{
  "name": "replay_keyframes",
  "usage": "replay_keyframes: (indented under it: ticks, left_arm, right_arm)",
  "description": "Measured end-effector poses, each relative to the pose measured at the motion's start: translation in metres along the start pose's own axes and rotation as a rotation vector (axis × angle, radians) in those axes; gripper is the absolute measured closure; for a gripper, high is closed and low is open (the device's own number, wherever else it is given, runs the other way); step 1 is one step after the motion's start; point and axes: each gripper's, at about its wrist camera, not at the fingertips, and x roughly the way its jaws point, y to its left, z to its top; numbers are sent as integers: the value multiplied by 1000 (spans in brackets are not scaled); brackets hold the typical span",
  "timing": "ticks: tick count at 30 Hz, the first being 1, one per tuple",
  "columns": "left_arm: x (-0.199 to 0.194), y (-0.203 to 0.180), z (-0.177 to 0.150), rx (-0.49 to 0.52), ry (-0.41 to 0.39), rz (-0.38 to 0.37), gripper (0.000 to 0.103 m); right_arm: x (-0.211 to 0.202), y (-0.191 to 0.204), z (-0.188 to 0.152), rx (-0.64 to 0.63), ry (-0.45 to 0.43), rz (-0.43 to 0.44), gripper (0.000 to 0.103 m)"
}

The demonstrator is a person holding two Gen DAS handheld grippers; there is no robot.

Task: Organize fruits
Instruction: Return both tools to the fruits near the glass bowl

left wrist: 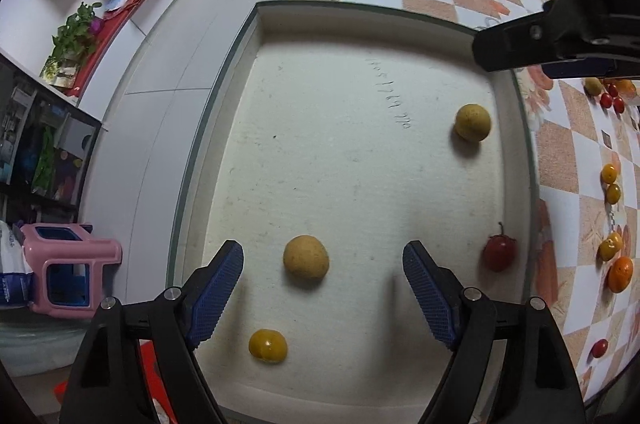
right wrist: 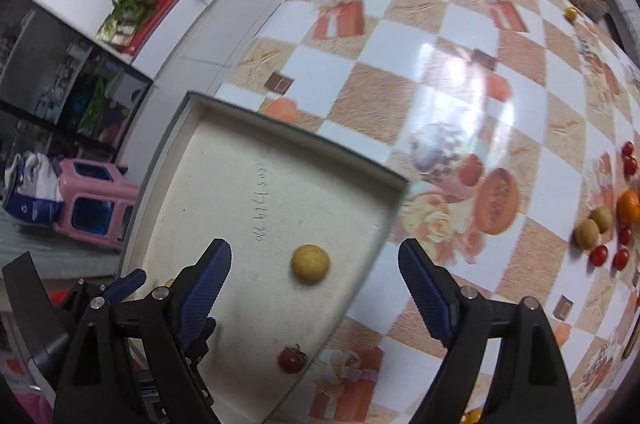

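Both the left gripper [left wrist: 323,276] and right gripper [right wrist: 315,278] gape wide, holding nothing, above the white tray [left wrist: 360,24], where two tan fruits [left wrist: 306,257], a yellow fruit [left wrist: 268,345] and a red tomato [left wrist: 499,253] lie

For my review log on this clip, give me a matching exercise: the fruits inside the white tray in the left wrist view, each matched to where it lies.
Things:
1. yellow tomato
2. red tomato
3. tan round fruit
4. second tan fruit

Places in the white tray:
A. between the open left gripper fingers
B. far right part, below the right gripper
C. nearest edge, beside the left finger
D. against the right wall, stem up

Pairs: 1-C, 2-D, 3-A, 4-B
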Motion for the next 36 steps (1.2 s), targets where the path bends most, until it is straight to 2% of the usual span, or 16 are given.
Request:
replay_keyframes:
  ticks: [6, 16, 21, 27, 36]
  left_arm:
    - [-22, -28, 6, 68, -35, -19, 20]
    - [-43, -84, 26, 175, -62, -69, 20]
    - [-54, -119, 43, 226, -70, -97, 20]
    - [-57, -165, 80, 258, -79, -130, 20]
    - [-17, -237, 125, 294, -70, -148, 20]
  right_arm:
    - [-29, -45, -23, 92, -31, -22, 15]
    - [-62, -138, -99, 295, -27, -125, 15]
    - [-75, -187, -126, 403, -33, -178, 15]
    - [-88, -236, -132, 483, -70, -234, 15]
    - [-84, -280, -111, 482, -111, -241, 19]
